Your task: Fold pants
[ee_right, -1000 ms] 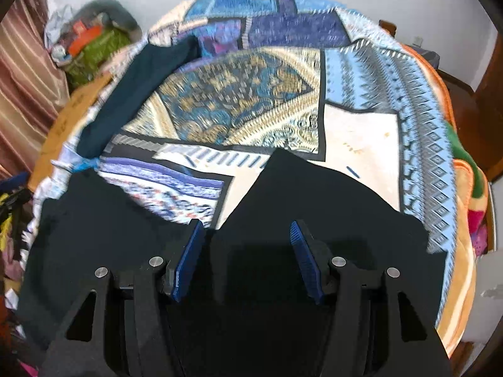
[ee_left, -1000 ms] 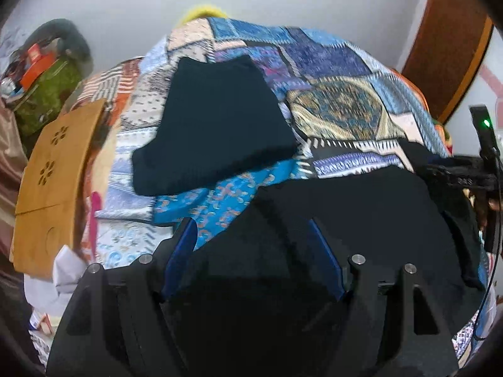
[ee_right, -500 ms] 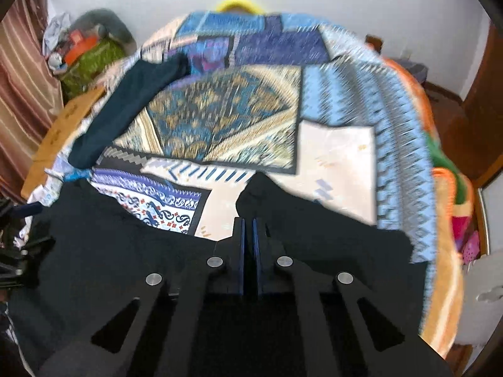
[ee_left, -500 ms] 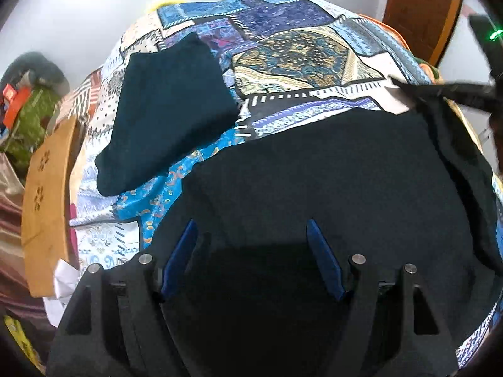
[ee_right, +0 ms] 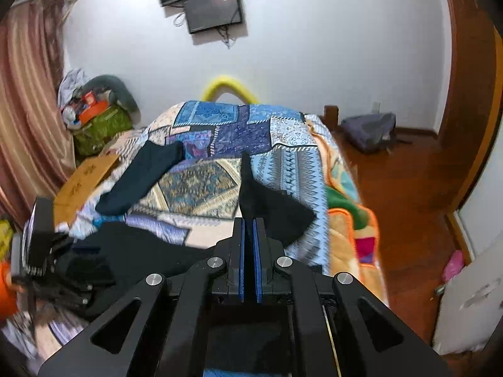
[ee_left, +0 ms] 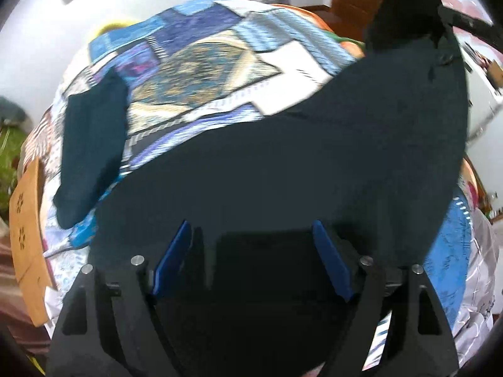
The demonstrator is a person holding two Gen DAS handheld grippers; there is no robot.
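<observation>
Black pants [ee_left: 283,163] lie spread on a patchwork bedspread [ee_left: 201,72]. In the left wrist view my left gripper [ee_left: 251,251] hovers open over the near part of the pants, nothing between its blue pads. My right gripper [ee_right: 249,251] is shut on an edge of the pants [ee_right: 267,207] and holds it lifted above the bed; the lifted corner shows in the left wrist view [ee_left: 405,9] at the top right. The left gripper shows at the left of the right wrist view [ee_right: 41,251].
A second dark folded garment [ee_left: 91,157] lies on the bed's left side, also in the right wrist view [ee_right: 141,176]. A wooden board [ee_left: 25,229] leans at the left bed edge. A bag pile [ee_right: 94,119], a wall screen [ee_right: 213,6] and wooden floor [ee_right: 408,188] surround the bed.
My right gripper closed on the pants' edge and lifted it up off the bed. My left gripper stayed open and shifted over the pants.
</observation>
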